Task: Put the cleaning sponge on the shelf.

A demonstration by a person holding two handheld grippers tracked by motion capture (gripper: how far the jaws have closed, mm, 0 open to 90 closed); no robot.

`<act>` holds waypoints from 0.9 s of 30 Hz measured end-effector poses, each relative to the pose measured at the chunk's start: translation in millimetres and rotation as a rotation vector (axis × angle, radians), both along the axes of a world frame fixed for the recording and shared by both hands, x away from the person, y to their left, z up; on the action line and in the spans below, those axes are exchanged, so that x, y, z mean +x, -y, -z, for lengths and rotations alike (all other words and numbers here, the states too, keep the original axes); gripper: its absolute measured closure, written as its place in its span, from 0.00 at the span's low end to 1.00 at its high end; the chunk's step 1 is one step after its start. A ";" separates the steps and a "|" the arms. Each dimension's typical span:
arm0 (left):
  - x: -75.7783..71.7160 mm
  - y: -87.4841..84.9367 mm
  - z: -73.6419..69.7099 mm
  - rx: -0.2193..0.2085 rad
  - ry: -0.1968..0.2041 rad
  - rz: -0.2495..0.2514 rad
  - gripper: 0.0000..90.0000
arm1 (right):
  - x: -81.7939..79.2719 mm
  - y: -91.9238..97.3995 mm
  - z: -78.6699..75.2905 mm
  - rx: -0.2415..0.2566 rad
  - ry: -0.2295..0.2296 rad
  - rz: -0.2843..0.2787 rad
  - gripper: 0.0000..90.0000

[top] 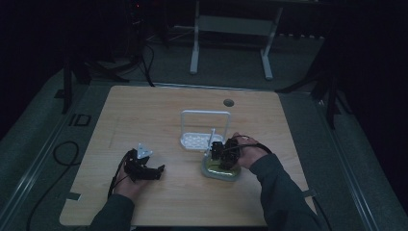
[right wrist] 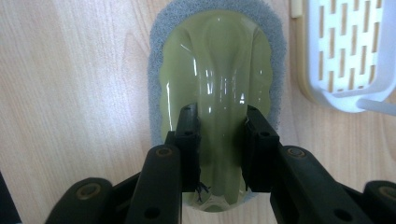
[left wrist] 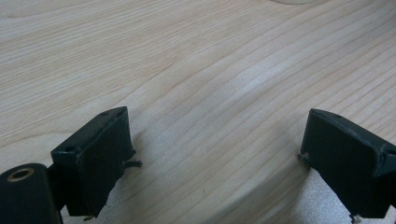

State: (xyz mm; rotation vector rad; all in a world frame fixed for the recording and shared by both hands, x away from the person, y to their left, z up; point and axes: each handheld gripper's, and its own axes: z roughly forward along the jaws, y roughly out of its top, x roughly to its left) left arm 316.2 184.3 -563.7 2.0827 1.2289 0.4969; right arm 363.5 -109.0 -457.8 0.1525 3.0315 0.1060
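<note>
An olive-green scrubber (right wrist: 217, 56) with a grey pad underneath lies flat on the wooden table (top: 144, 115), right of centre. My right gripper (right wrist: 219, 114) comes down on it from above, and its jaws are shut on the raised middle ridge of the glossy green top. In the high view the right gripper (top: 223, 154) covers most of the scrubber (top: 217, 173). My left gripper (top: 156, 171) rests low on the table's left side, well away from the scrubber. Its jaws (left wrist: 215, 140) stand wide open over bare wood, nothing between them.
A white slotted rack (top: 204, 127) with a tall loop handle stands just behind the scrubber; its tray edge (right wrist: 345, 56) lies close beside the scrubber. A round grommet hole (top: 228, 102) sits near the table's far edge. Bare wood surrounds the left gripper.
</note>
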 end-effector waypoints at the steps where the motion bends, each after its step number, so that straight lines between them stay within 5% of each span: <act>1: 0.0 0.0 0.0 0.000 0.000 0.000 0.10 | 0.0 0.0 0.0 0.000 0.000 0.000 0.79; 27: 0.0 -0.1 -0.1 0.002 0.000 0.001 0.10 | 11.9 -22.7 -14.8 -0.004 0.085 -0.033 0.79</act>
